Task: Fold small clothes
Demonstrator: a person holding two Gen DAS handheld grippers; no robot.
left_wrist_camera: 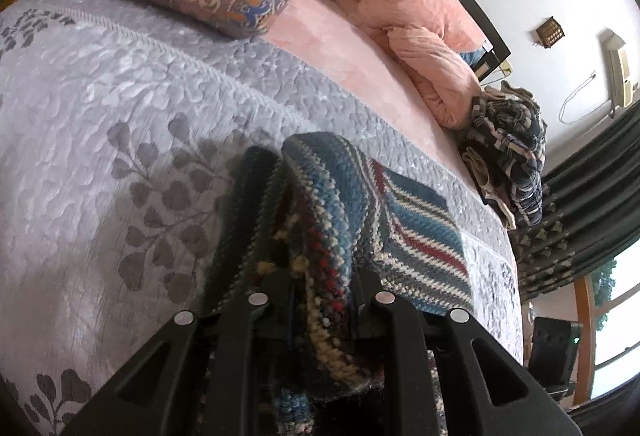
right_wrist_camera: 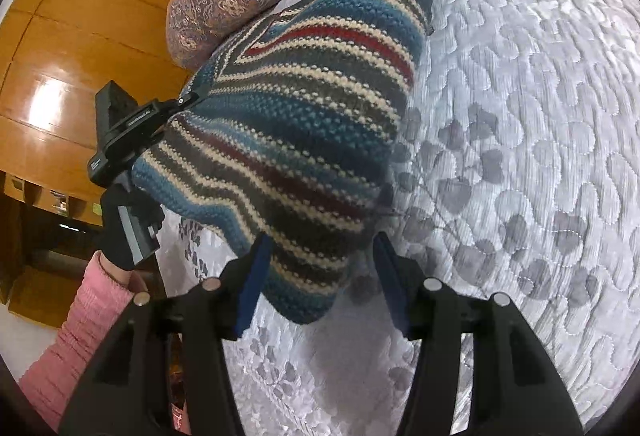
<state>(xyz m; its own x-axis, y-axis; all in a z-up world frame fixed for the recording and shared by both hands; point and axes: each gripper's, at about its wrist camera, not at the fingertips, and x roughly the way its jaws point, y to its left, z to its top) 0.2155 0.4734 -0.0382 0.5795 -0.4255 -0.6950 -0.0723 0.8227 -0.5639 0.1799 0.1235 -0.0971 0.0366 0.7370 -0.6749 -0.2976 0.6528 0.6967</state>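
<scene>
Left gripper (left_wrist_camera: 320,296): jaws closed on a bunched fold of the striped knit sweater (left_wrist_camera: 416,228), which runs from between the fingers toward 1 o'clock onto the grey quilted bedspread (left_wrist_camera: 120,75). Right gripper (right_wrist_camera: 320,268): blue-padded fingers (right_wrist_camera: 252,288) spread wide, holding nothing; the sweater's lower corner hangs between them, contact not determinable. In the right view the sweater's long axis runs 7 to 1 o'clock, lifted at 9 o'clock. A pile of clothes (left_wrist_camera: 508,155) lies at 3 o'clock.
</scene>
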